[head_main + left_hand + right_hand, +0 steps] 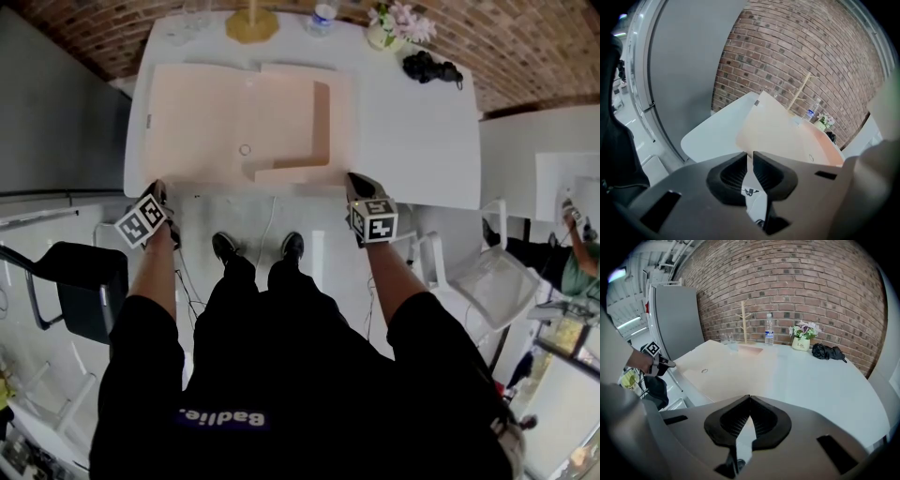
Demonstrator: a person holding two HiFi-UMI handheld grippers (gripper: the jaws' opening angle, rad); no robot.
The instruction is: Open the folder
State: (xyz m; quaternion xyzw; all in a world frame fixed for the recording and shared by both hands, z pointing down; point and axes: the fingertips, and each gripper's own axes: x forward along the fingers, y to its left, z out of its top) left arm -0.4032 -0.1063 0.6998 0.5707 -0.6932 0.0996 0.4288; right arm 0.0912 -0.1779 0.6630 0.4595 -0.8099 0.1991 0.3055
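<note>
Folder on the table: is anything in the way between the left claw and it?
No, nothing visible is. The left claw hangs at the near edge of the table, right by the near left corner of the folder, with nothing lying between them.

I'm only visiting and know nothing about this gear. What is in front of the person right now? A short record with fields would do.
Surface: white table
Folder: pale peach folder, lying open and flat, inner pocket flaps showing
Left gripper: by the folder's near left corner, jaws a narrow slit apart, nothing between them
Right gripper: at the table's near edge, right of the folder, jaws together, empty
Back of table: wooden stand, water bottle, flower pot, black bundle
</note>
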